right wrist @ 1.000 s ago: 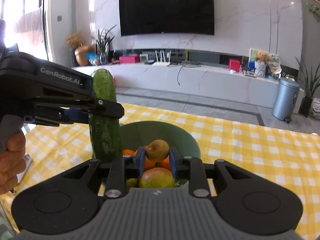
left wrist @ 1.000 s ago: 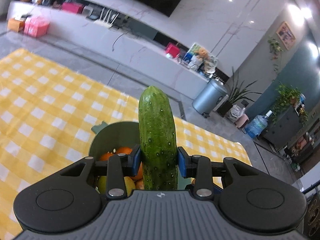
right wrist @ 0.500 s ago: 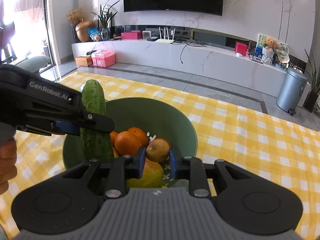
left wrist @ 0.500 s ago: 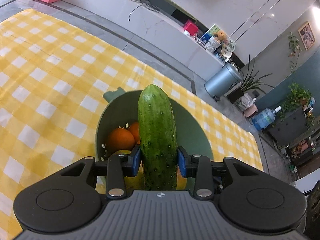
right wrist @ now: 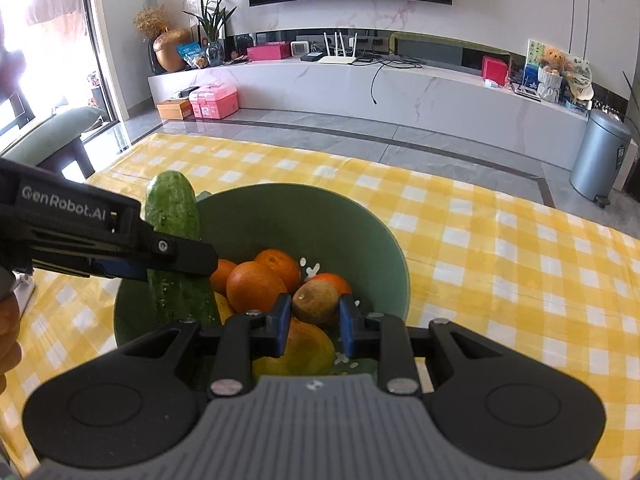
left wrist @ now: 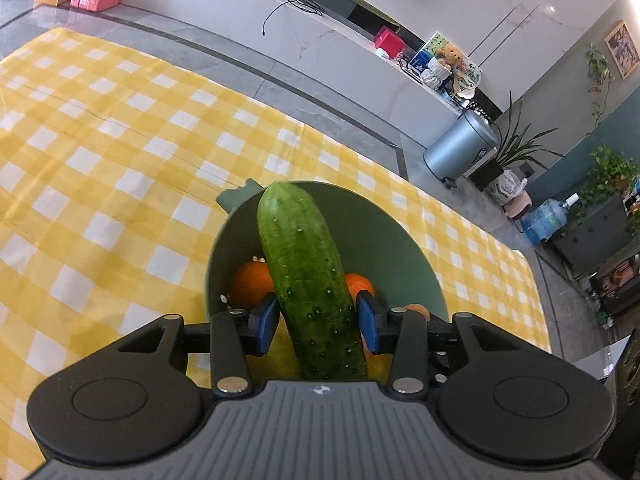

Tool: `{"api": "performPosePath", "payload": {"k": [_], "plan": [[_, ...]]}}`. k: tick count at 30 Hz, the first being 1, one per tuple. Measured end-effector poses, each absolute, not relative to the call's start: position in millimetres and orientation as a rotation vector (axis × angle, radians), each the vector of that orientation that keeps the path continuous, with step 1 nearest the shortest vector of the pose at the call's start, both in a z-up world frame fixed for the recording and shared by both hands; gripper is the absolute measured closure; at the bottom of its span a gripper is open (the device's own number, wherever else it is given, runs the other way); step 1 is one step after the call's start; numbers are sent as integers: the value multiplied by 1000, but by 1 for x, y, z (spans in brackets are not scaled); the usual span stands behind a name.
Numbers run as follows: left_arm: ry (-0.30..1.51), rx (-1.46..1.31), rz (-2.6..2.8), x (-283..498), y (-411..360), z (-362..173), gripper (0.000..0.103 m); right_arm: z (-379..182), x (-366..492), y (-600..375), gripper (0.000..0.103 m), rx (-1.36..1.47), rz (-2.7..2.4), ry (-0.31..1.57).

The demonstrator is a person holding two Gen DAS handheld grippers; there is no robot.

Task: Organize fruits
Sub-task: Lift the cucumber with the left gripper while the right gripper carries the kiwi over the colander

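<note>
A green bowl (right wrist: 352, 224) stands on the yellow checked cloth, also in the left wrist view (left wrist: 384, 232). It holds oranges (right wrist: 256, 286), a yellow fruit (right wrist: 304, 350) and more. My left gripper (left wrist: 316, 320) has its pads slightly apart around a cucumber (left wrist: 308, 276); a small gap shows on each side. The cucumber (right wrist: 176, 256) leans inside the bowl's left side, its lower end among the fruit. My right gripper (right wrist: 314, 320) stands over the bowl with a brown kiwi (right wrist: 314, 300) between its pads, small gaps at both sides.
The yellow checked cloth (left wrist: 100, 152) covers the table around the bowl. Beyond the far table edge are a grey floor, a white TV bench (right wrist: 400, 88) and a metal bin (right wrist: 600, 160). A person's hand (right wrist: 8, 332) holds the left gripper.
Both grippers have come down into the bowl. The left jaws have opened slightly off the cucumber, which tilted left. The right jaws have widened around the kiwi.
</note>
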State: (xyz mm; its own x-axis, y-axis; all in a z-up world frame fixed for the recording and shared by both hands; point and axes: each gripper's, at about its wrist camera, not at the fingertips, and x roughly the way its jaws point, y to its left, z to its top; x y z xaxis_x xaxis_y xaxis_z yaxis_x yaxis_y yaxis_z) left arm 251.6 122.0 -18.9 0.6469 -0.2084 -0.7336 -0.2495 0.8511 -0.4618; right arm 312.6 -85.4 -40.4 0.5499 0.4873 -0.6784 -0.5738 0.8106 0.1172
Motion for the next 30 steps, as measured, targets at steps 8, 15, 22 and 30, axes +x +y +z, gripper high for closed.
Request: {"api": "performPosePath", "payload": {"k": [8,15,22,30], "plan": [[876,-499,56,252,123,-16,45,-43,315,-82,81,-119,643,785],[867,-289,45,246,109,0,40,-43,324,-80,81,-56,657,825],[815,-254,-27,240,107,4,70,-48,335,-76,81,-33,643,865],[827,-348,-94,258,117,-7,77,-55,343,-77,81,11,634,913]]}}
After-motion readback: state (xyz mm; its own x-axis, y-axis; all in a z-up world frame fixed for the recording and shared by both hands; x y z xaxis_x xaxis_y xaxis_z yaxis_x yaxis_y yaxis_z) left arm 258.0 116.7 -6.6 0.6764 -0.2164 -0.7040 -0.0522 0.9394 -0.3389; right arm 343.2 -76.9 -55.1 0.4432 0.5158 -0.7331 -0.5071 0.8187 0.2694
